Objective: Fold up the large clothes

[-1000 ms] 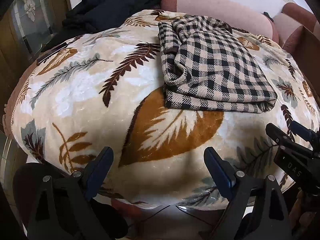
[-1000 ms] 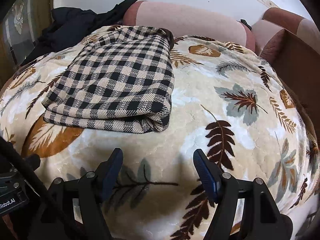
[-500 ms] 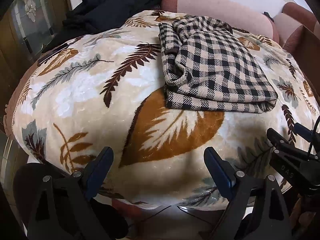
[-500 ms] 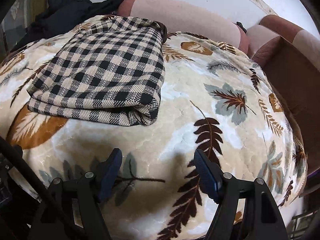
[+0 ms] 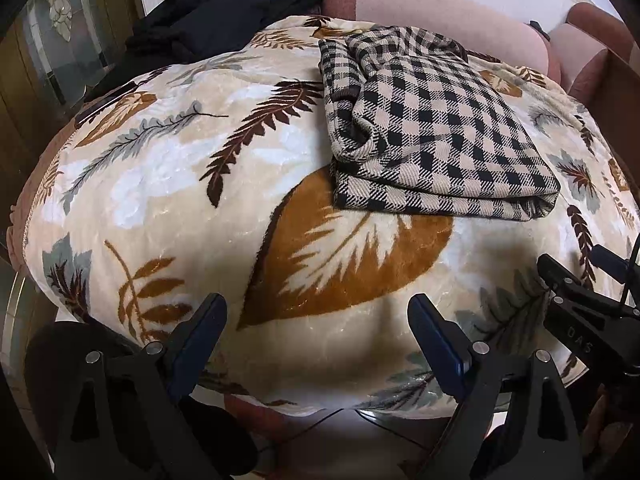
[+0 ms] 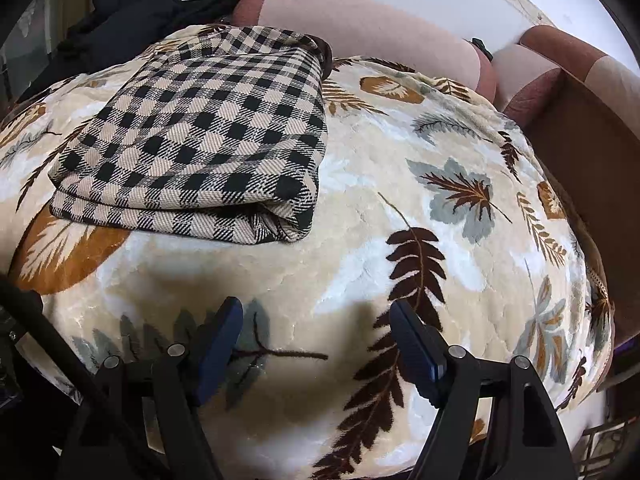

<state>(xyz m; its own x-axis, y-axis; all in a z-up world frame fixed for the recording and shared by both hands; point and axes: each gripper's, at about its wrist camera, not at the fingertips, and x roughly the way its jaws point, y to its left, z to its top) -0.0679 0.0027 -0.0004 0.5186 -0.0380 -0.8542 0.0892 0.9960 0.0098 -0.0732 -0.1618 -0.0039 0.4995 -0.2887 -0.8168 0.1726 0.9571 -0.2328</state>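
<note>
A beige-and-black checked garment [image 5: 432, 128] lies folded in a thick rectangle on a cream leaf-patterned blanket [image 5: 168, 184]; it also shows in the right wrist view [image 6: 208, 136]. My left gripper [image 5: 318, 328] is open and empty above the blanket's near edge, well short of the garment. My right gripper [image 6: 316, 332] is open and empty over the blanket, in front of the garment's near right corner. The right gripper also shows at the right edge of the left wrist view [image 5: 580, 280].
A heap of black clothes [image 5: 224, 4] lies at the back left, also in the right wrist view [image 6: 132, 12]. A pink sofa back [image 6: 372, 28] runs behind the blanket. A brown cardboard box [image 6: 580, 128] stands at the right. A glass-panelled cabinet [image 5: 52, 36] is at the left.
The right gripper has swung right and a little closer, so the garment sits further left in its view. The left gripper has barely moved. Both stayed open.
</note>
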